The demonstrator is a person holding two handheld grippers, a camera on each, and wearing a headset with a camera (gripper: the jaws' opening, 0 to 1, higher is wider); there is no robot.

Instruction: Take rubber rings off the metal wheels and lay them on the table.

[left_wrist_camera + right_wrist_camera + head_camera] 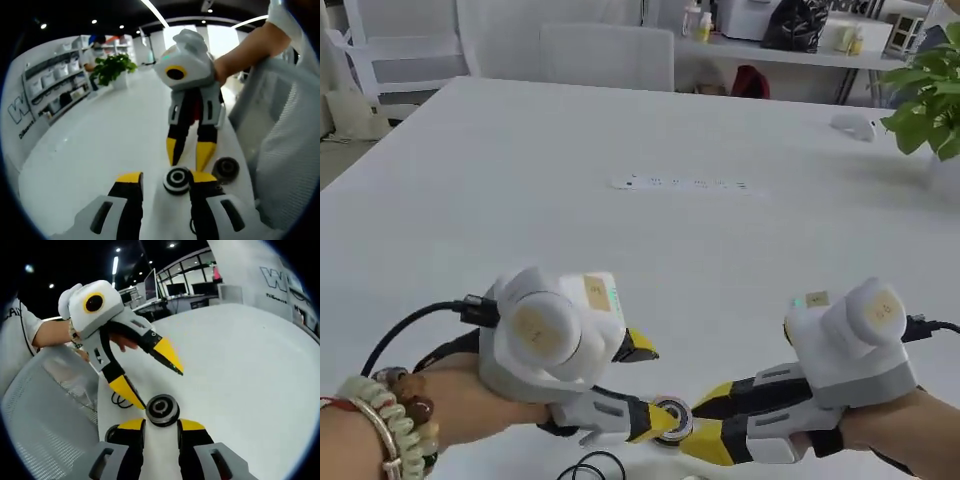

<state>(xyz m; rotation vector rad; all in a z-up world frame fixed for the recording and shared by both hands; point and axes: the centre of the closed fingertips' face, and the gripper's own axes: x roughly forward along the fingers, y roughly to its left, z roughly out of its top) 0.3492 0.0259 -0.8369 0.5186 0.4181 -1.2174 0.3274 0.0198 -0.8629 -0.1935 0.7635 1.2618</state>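
Near the front edge of the white table (620, 130), a small round metal wheel with a black rubber rim (670, 415) lies between both grippers. The left gripper (652, 385) gapes wide, its lower tip touching the wheel. The right gripper (700, 423) is parted about wheel-width; whether it has a hold is unclear. The wall lettering (272, 275) shows a legible "W".

Head view looks down; opposed gripper views share the wheel (178, 180).

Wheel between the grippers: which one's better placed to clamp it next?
Left, probably. The wheel sits between the open jaws of the left gripper, close beside one; the tips of the right gripper stop just short of it.
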